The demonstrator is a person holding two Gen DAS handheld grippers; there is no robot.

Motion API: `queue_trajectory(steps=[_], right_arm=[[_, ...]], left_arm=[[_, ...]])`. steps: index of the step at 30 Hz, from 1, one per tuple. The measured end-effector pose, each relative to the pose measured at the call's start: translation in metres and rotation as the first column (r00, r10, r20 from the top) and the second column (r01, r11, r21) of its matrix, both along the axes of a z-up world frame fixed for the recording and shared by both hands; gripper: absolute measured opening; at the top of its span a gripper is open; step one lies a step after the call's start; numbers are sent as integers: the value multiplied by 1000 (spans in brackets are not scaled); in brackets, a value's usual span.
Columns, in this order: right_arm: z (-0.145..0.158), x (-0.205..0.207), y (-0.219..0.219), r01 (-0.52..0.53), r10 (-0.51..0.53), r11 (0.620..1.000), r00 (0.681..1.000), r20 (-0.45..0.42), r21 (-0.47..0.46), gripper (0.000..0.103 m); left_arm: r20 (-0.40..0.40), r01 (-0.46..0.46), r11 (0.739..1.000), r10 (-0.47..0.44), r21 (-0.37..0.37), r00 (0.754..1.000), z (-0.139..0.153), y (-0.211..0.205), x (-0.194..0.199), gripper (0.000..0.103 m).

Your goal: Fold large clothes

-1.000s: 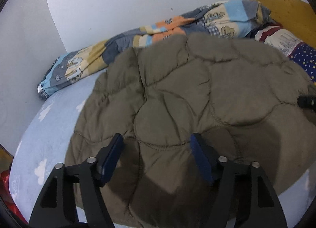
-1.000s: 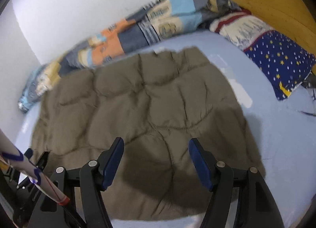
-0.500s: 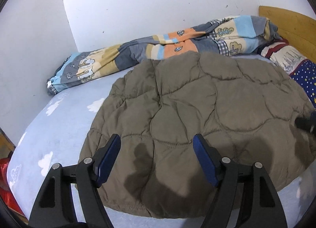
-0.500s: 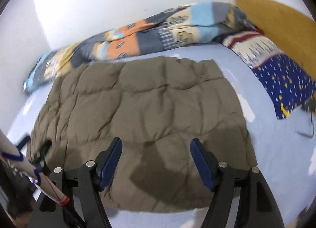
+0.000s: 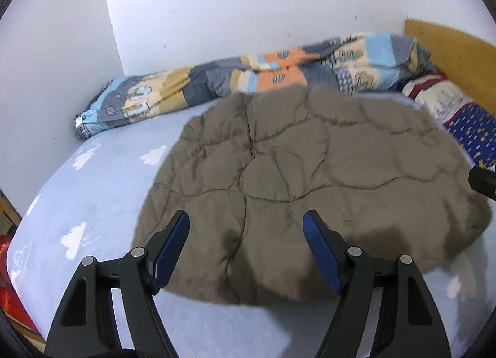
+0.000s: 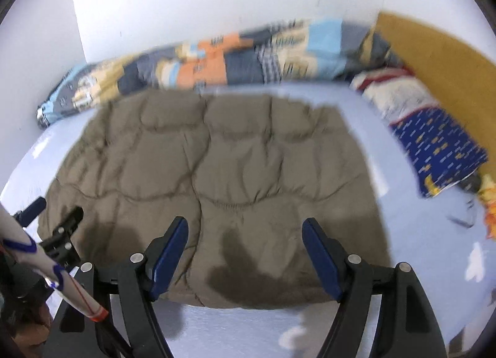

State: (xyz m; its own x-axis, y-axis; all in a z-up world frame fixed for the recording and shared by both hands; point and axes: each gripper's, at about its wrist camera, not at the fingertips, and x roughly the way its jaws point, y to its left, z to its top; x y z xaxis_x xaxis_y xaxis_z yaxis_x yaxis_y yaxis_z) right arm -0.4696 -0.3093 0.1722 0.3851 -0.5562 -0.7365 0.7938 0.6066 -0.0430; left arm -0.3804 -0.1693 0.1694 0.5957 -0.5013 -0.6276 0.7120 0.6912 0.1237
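Observation:
An olive-brown quilted garment lies spread flat on the light blue bed sheet. My left gripper hovers over its near edge, open, with nothing between the blue pads. In the right wrist view the same garment fills the middle. My right gripper hangs above its near hem, jaws opening and empty. The left gripper shows there at the garment's left corner, and the right gripper's black tip pokes in at the left wrist view's right edge.
A rolled patchwork blanket lies along the white wall behind the garment. A star-patterned blue pillow and a wooden headboard are at the right. A person's white sleeve crosses the lower left. Something red sits beside the bed.
Both grippers have drawn back and upward from the garment, so its near hem and more sheet now show. The right jaws stand a little wider. The garment lies still.

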Motion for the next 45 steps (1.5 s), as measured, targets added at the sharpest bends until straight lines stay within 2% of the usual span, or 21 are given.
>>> queue_trajectory(steps=[4,6,9,15,20,23,27,28,30,31,32,33,36,45], right_arm=[[29,-28,44,21,-16,996,998,57,-83,85],[41,-43,73,23,-13,995,995,99,-99,90],[54,-62,111,16,-1,993,991,131,-119,93],[78,-80,144,17,6,990,987,159,-141,96],[93,-88,157,44,-12,986,981,192,-163,101],[93,-85,163,38,-7,983,985,174,-178,101],[95,-83,166,34,-2,985,983,185,-170,101],[95,-82,167,34,-2,985,983,186,-169,101],[93,-78,169,21,10,986,984,180,-167,101],[93,-77,170,17,13,985,984,178,-169,101],[92,-76,171,14,17,985,984,176,-171,101],[91,-75,173,9,22,985,984,174,-173,101],[88,-70,176,-11,40,985,985,168,-170,101],[82,-61,180,-43,70,982,987,142,-181,101]], left_arm=[[3,-11,998,11,-58,1000,32,41,-30,82],[3,-15,996,15,-88,1000,47,61,-44,86],[70,-3,994,11,-110,998,73,90,-71,92],[85,-39,998,43,-50,995,91,110,-92,93],[179,-106,994,97,39,979,84,113,-104,93],[135,-62,997,57,36,989,79,122,-102,93],[21,-17,999,18,-39,1000,80,136,-89,93],[-14,5,998,-6,-68,1000,81,140,-85,93],[-120,81,979,-105,-187,987,82,153,-73,93],[-143,72,969,-107,-235,984,82,159,-69,93],[-136,26,966,-63,-259,989,83,165,-66,93],[-110,-10,969,-18,-246,994,84,168,-66,93],[-58,-21,981,10,-191,998,85,164,-66,93],[-49,-11,984,2,-179,999,83,159,-66,93]])
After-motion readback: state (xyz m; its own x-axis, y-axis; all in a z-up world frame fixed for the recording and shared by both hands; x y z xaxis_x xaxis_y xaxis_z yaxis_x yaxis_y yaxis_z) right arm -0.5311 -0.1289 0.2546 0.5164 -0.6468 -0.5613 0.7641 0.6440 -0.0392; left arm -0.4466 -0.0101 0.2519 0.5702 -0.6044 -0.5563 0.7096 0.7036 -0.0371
